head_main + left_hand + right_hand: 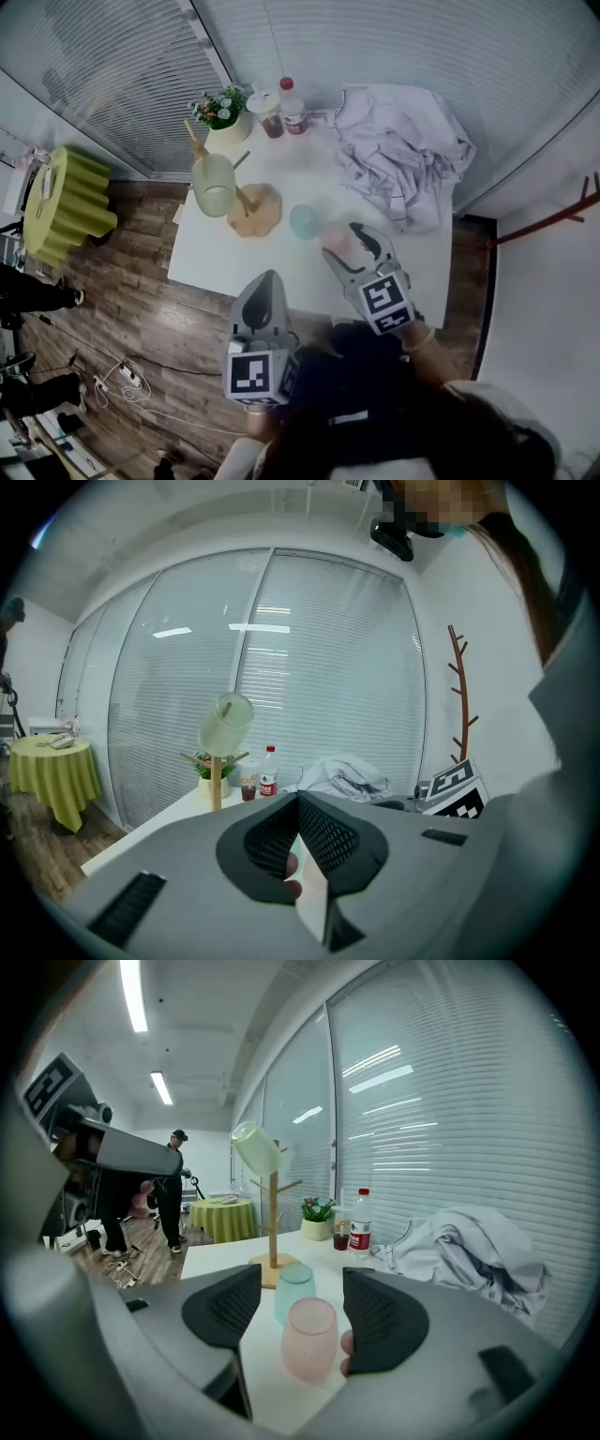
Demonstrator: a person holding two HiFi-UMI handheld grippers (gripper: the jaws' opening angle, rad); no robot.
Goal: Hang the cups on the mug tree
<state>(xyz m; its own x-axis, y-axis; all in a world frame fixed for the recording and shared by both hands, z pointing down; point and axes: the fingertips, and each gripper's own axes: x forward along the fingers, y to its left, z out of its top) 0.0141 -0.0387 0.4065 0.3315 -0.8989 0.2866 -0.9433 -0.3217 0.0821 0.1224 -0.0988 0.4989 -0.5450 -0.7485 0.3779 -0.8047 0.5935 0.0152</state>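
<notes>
Your pink cup (307, 1337) stands upright on the counter (216, 255), right between the spread jaws of your right tool (298, 1309), nothing squeezing it. The teal cup (294, 1288) sits just behind it, near the mug tree (273, 1232), which carries a green cup (257, 1147). Your left tool (298, 813) is pressed together, empty.

Left tongs (300, 803): jaws together, nothing between. Beyond, white counter (159, 827). Mug tree (217, 785) near left edge, green cup (226, 724) hung tilted on top peg. Along far edge: plant (208, 766), drink (248, 787), bottle (269, 772). Crumpled cloth (342, 778) toward far right corner. Marker cube (455, 787) at right. Blinds (319, 658) behind.
</notes>
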